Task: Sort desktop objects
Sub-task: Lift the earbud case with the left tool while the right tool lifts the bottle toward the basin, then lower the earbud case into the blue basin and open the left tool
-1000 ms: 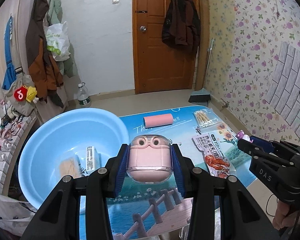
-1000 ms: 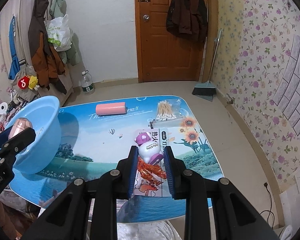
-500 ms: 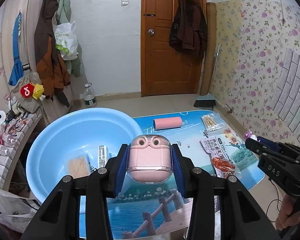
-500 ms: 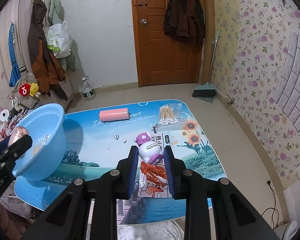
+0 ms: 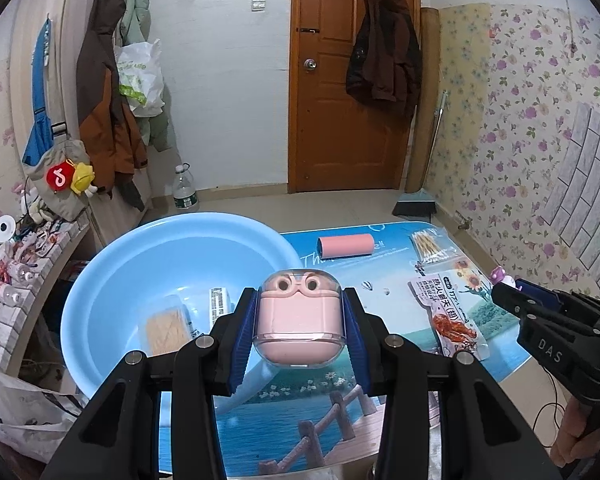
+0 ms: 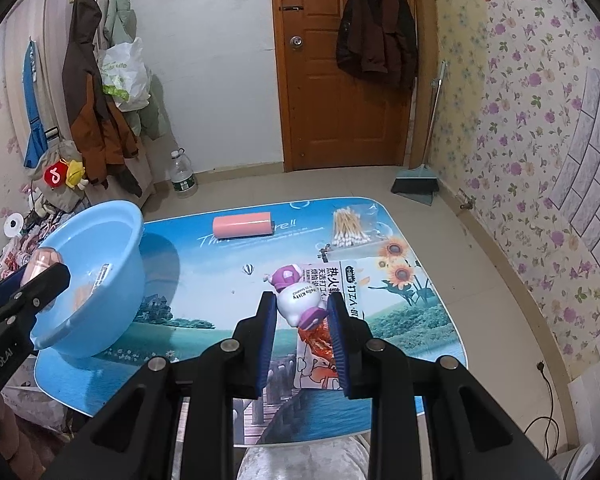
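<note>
My left gripper (image 5: 300, 332) is shut on a pink earbud case (image 5: 298, 320) in a clear shell, held above the near right rim of the light blue basin (image 5: 112, 264). The basin holds a toothpick box (image 5: 166, 330) and a small white packet (image 5: 219, 306). My right gripper (image 6: 302, 320) is shut on a white and purple Hello Kitty toy (image 6: 298, 298), held above the snack packet (image 6: 348, 280) on the table. The right gripper also shows at the right of the left wrist view (image 5: 508, 298).
A pink roll (image 6: 242, 226) and a bag of cotton swabs (image 6: 348, 226) lie at the table's far side. The basin (image 6: 96, 248) stands on the table's left edge. A broom and dustpan (image 6: 416, 184) lean by the door. Clutter fills the shelf at left (image 5: 16, 268).
Both grippers have risen, each keeping its object. The left gripper with the pink case has shifted left, closer over the basin's rim.
</note>
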`<state>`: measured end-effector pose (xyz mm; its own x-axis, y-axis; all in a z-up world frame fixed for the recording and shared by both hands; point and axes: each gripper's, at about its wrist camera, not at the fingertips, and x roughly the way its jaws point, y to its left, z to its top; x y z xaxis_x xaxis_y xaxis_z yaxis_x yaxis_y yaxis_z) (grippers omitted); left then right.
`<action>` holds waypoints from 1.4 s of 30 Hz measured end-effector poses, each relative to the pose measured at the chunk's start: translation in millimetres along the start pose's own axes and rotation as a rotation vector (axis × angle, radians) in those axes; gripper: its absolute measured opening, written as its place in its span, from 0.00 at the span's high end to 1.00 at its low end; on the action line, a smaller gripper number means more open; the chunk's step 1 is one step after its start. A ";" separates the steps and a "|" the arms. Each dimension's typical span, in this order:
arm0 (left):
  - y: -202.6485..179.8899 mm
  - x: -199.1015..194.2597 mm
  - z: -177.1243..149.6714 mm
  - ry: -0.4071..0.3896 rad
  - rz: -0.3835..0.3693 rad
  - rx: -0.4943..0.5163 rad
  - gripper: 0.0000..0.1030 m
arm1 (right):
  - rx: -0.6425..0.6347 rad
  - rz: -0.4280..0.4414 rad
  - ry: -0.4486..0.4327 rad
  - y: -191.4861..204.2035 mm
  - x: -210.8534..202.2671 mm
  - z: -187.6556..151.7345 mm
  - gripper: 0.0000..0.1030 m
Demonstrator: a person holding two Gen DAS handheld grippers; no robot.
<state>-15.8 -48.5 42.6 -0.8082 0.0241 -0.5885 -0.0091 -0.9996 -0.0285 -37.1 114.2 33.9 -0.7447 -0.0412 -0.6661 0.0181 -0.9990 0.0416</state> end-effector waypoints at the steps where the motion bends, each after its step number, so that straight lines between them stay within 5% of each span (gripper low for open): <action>1: 1.5 -0.2 -0.1 0.000 0.002 -0.001 0.62 | 0.000 0.001 0.001 0.1 -0.5 -0.3 0.74; 42: 115.1 -21.5 -13.4 -0.013 0.136 -0.102 0.62 | -0.143 0.111 0.005 108.3 2.2 3.4 0.74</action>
<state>8.4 -163.8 41.2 -0.8056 -0.1125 -0.5816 0.1603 -0.9866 -0.0312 -39.0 6.0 39.5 -0.7291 -0.1516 -0.6674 0.1953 -0.9807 0.0094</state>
